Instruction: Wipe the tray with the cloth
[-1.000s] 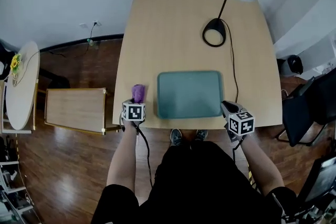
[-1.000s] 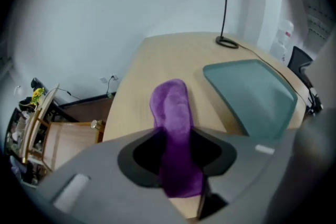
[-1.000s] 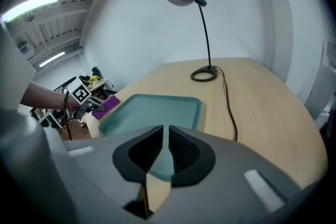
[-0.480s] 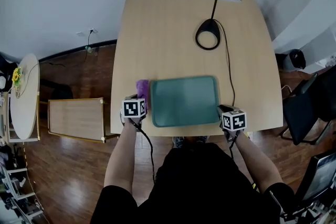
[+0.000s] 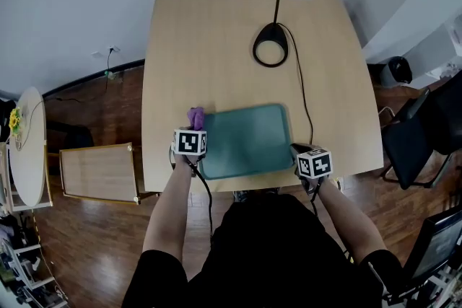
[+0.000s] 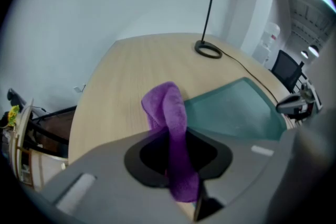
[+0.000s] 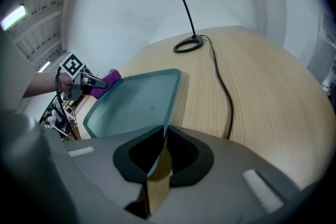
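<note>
- On the light wooden table, close to the front edge, sits the teal tray, with one long side facing the person.
- Tray details: it's shallow, with rounded corners and a low raised rim. All I can see inside it is its own plain teal floor.
- Left gripper hovers at the tray's far left corner. Its jaws have just been closing and are now pinched on the purple cloth, which is bunched between them and pokes out past the tips in a folded lump.
- So the cloth is up in that gripper, over the table just beside the tray's left rim. Whether it actually touches the rim, honestly can't tell from any of the views.
- Right gripper is at the tray's near right corner, jaws squeezed together on the rim there. Its own view shows the thin teal edge running right in between them.
- Further back, a black desk lamp stands on a ring-shaped base, well apart from the tray, with its shade out over the far edge of the table.
- The lamp's cord snakes from the base toward the front and passes just beside the tray's right side.
- Off to the left, a low wooden side table stands on the dark wood floor.
</note>
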Demonstrator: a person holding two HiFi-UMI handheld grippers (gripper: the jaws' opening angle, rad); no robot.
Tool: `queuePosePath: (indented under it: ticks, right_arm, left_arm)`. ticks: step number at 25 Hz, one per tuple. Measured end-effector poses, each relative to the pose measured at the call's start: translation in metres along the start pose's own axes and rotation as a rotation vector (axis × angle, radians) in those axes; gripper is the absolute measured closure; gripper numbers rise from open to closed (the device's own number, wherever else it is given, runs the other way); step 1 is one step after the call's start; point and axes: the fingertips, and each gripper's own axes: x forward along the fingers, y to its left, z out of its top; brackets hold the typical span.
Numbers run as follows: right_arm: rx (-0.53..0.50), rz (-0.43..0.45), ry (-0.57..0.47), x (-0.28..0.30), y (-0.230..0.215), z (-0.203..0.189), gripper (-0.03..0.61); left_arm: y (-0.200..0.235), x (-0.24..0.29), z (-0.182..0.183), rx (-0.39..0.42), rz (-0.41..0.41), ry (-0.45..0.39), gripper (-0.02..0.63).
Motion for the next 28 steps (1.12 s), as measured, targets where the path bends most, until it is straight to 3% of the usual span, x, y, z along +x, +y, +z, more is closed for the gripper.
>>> queuePosePath:
  ticks: [5,16,28]
  right_arm:
    - [-0.007,0.016,0.010,0.000,0.002,0.000,0.552]
    - [-0.019,0.037,0.010,0.000,0.006,-0.002,0.549]
    - [-0.008,0.061,0.011,0.000,0.009,-0.003,0.548]
  left_arm:
    - [-0.020,0.009,0.012,0.015,0.020,0.025,0.514]
    - [-0.128,0.039,0.039,0.100,-0.132,0.048,0.514]
    - [-0.236,0.054,0.059,0.123,-0.307,0.089,0.512]
